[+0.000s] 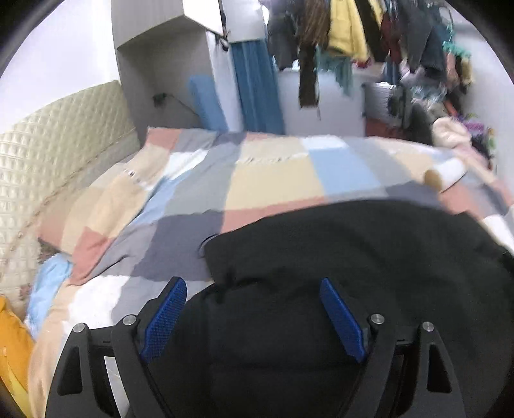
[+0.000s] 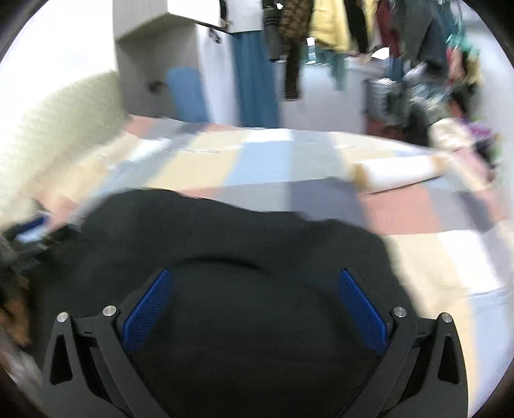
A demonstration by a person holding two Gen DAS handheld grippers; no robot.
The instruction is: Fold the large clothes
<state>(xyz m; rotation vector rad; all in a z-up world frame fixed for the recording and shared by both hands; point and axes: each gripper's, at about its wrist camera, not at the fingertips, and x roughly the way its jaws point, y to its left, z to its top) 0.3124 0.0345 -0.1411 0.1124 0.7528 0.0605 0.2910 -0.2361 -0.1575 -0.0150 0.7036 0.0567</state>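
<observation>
Item: black garment point(image 1: 337, 257), large, soft, dark throughout; lies on the bed point(image 1: 273, 173), on the near part of the checked bedspread. All places below are given from this garment.

Left gripper point(image 1: 253, 318): poised above the garment's near left portion, pointing downward and forward. Jaws wide apart; blue pads point(image 1: 165, 318) clear of the cloth, nothing gripped. The garment's left edge falls just beside the left pad, with bare bedspread beyond it.

Right gripper point(image 2: 255, 310): above the garment's near right portion, angled likewise. Jaws wide apart, nothing between the blue pads point(image 2: 363, 310) but cloth lying below; no grip. View blurred.

Governing relation: the garment lies directly beneath and ahead of both pairs of jaws. Its long axis appears to run left to right across the bed, so each hand sits over its own end; neither is clearly nearer. Judged: the next fold calls for each hand to descend onto its own edge.

Beyond the garment: white roll point(image 2: 395, 173) with tan ends, far right, well apart. Quilted headboard point(image 1: 57, 141) to the far left. Hanging clothes point(image 1: 347, 29) behind the bed.

Containers: grey bin-like object point(image 1: 379, 96) beyond the bed; contents cannot be told.
</observation>
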